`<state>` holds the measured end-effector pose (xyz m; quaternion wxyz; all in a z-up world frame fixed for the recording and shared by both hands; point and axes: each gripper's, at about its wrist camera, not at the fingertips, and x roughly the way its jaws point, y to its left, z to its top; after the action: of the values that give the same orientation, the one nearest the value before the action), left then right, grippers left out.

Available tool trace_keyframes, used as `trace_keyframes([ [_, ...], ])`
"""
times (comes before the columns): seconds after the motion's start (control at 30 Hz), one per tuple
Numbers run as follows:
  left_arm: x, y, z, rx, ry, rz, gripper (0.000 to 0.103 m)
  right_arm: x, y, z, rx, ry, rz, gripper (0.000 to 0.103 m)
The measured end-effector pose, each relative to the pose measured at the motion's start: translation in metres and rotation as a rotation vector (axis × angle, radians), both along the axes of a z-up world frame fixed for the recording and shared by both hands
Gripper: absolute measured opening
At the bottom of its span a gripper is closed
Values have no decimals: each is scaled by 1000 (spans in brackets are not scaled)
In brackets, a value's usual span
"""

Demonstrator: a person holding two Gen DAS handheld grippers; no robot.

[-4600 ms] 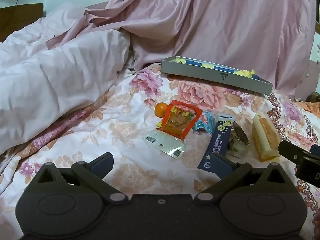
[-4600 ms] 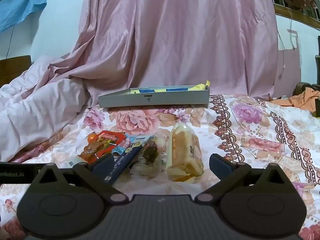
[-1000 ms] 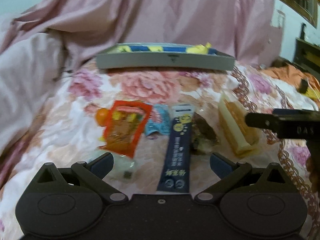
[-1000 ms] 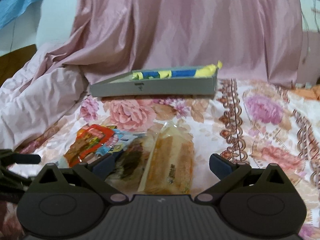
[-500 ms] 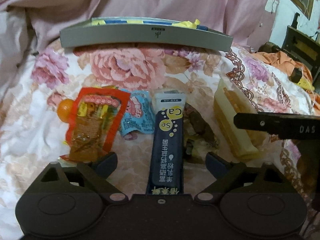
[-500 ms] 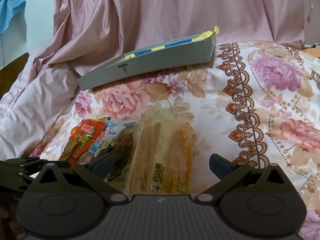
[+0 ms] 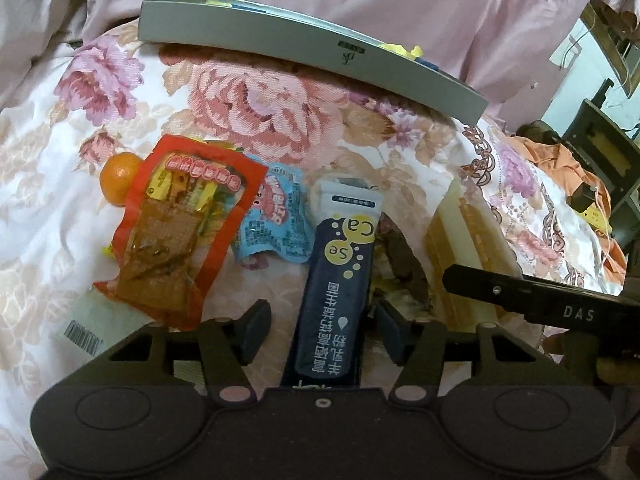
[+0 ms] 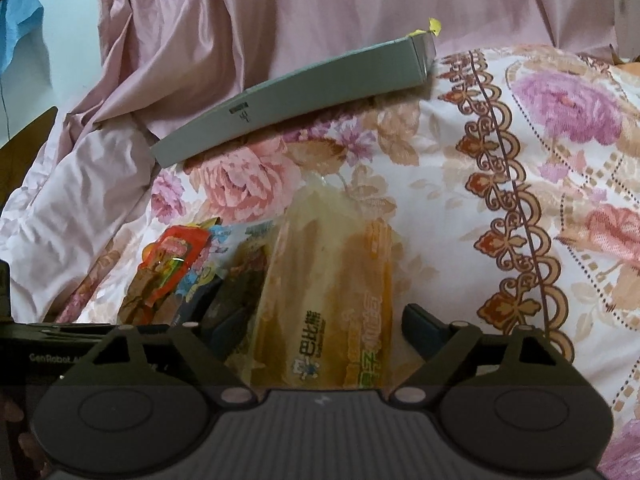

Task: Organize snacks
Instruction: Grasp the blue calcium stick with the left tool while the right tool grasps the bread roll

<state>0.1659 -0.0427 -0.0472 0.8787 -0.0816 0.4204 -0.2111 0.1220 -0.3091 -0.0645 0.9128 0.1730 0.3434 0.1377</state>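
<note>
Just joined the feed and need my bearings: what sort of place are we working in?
Most likely a bedroom, working on a bed: snacks lie on a floral quilted bedspread, a rumpled pink duvet is bunched alongside, and pink drapery hangs behind.

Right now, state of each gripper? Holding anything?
Left gripper: jaws just closing around the dark blue sachet, a gap still visible; not gripped.
Right gripper: jaws just closing around the bread pack; contact cannot be told.

A home bedroom. A floral bedspread (image 7: 280, 112) covers the bed directly ahead of the claws. Beyond it, rumpled pink bedding (image 8: 80, 184) and a hanging pink curtain (image 8: 320, 12) fill the background. Orange clothing (image 7: 560, 168) lies far right of the left claw.
</note>
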Motion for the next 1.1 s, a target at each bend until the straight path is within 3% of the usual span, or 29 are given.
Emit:
trace_keyframes([
  [0.2,1,-7,-2,34,0,0,61,-1,5,-2,-25,-7,10,86],
  [0.33,4,-13,-3,68,-5,-2,62,-2,8,-2,-43,-14,7,80],
  [0.5,6,-17,-1,83,3,-6,42,-3,8,-2,-36,-20,-3,71],
  [0.83,-3,-26,6,133,5,50,31,-6,10,0,-45,-37,-4,63],
  [0.93,-7,-26,9,135,10,92,31,-10,17,4,-95,-60,2,62],
  [1.1,-19,-30,21,143,-51,97,30,-19,33,11,-237,-128,17,58],
])
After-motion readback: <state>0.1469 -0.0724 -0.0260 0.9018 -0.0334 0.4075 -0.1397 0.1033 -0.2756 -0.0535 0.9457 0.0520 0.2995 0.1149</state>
